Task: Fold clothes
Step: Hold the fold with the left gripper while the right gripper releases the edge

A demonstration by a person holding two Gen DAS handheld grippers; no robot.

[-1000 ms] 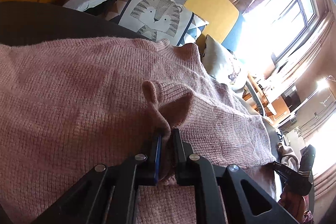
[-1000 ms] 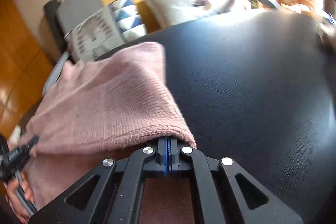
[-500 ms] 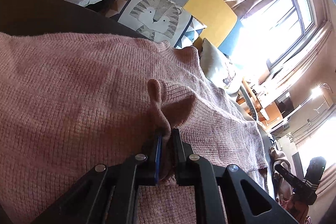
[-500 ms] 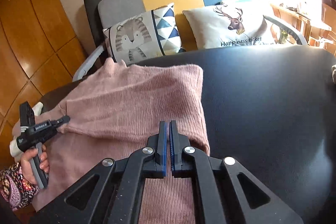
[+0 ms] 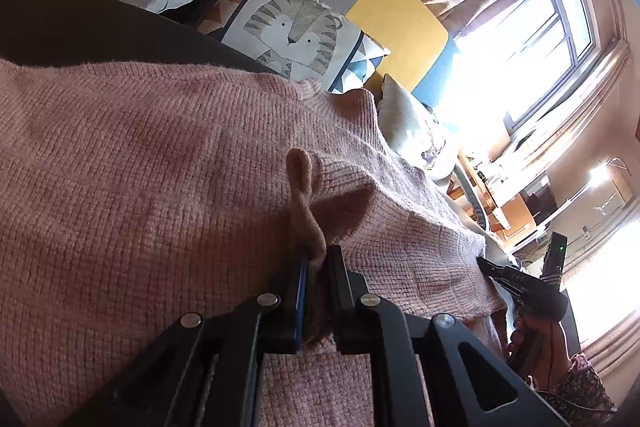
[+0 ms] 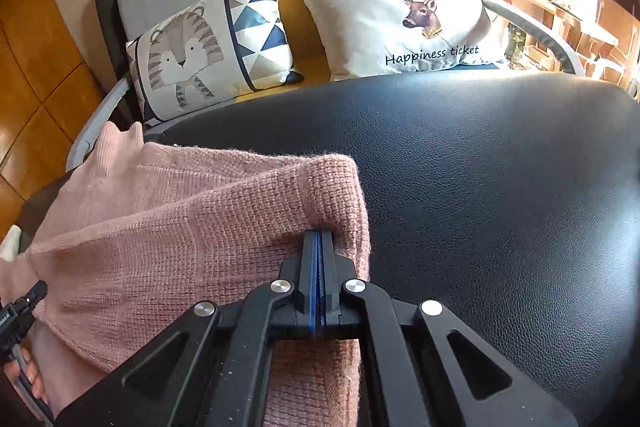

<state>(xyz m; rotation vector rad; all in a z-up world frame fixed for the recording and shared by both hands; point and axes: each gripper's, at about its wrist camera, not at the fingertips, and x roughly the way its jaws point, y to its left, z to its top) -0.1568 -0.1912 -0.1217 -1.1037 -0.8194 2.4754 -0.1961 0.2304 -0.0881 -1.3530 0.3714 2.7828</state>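
Plainly, pink sweater (image 6: 168, 227) spread over black leather surface (image 6: 500, 195), sofa behind at 12 o'clock. Likely risk — loose knit slipping out or stretching if two holds pull unevenly, leaving fold crooked. Left gripper (image 5: 318, 263) low, level, pinching raised pleat mid-garment. Right gripper (image 6: 318, 247) pressed together on folded edge at sweater's 3 o'clock side — tilted down toward leather.

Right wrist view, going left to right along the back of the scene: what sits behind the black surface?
Wooden wall panels → tiger-print cushion with blue triangles → white deer cushion reading "Happiness ticket" → grey curved sofa armrest → wooden furniture by the bright window.
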